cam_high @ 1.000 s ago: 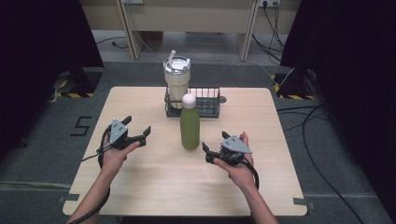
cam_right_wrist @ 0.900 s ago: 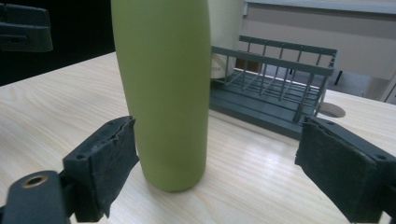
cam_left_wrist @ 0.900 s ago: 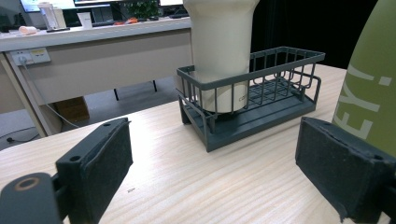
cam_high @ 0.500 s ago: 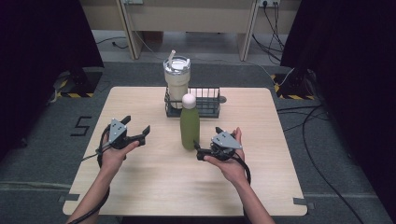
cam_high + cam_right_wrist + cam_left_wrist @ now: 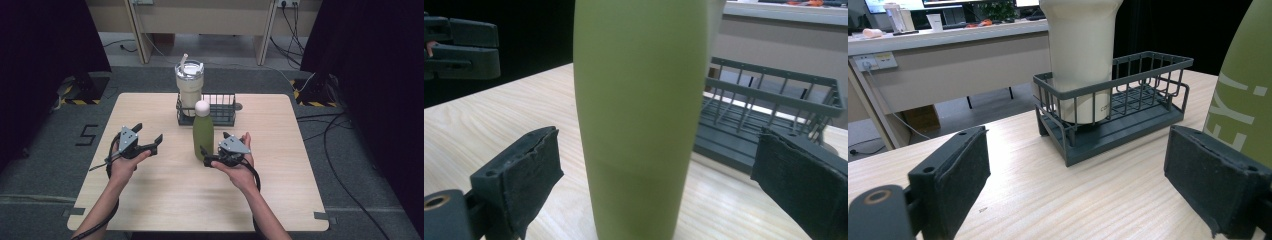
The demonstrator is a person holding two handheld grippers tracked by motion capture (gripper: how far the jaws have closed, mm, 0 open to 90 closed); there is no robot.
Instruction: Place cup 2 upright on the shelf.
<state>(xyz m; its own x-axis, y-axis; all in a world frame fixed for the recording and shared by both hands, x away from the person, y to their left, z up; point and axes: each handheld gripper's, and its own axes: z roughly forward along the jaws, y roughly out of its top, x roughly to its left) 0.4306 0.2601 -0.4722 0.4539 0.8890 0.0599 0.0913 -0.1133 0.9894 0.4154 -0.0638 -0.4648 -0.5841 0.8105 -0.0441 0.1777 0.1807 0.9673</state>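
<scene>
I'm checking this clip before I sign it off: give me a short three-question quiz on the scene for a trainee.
1. True or false: the right gripper is clamped on the green bottle.
2. What stands inside the wire basket?
A. the green bottle
B. a cream tumbler with a lid and straw
C. nothing
3. Which gripper has the bottle between its jaws?

Key
1. False: in the right gripper view the open jaws flank the bottle with gaps on both sides.
2. B: the cream tumbler stands at the basket's left end.
3. The right one; the left gripper hovers over bare table.
</scene>
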